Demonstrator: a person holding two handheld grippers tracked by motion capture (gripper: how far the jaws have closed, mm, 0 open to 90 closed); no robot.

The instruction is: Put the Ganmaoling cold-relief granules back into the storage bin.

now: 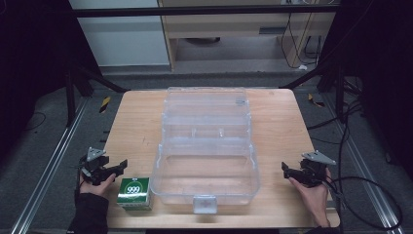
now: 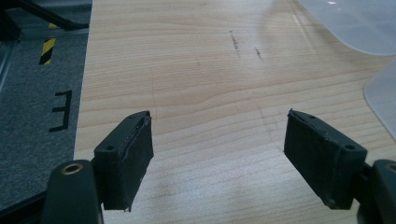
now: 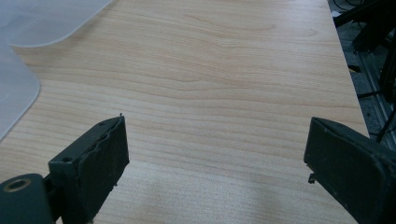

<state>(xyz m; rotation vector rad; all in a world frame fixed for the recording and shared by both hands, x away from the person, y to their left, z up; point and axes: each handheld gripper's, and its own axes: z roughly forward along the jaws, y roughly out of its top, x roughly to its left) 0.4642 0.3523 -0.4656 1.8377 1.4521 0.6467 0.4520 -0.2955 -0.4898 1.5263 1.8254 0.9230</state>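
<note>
High view: a light wooden table [image 1: 282, 126] carries a clear plastic organiser box [image 1: 205, 161], lid swung open away from the person, standing mid-table. A green carton marked 999 [image 1: 134, 193] sits just beside the box's near left corner. The left gripper [image 1: 117, 168] hovers at the table's left edge, close to the carton, jaws spread wide and empty. The right gripper [image 1: 286, 170] hangs near the right edge, apart from the box, jaws likewise wide and empty.
</note>
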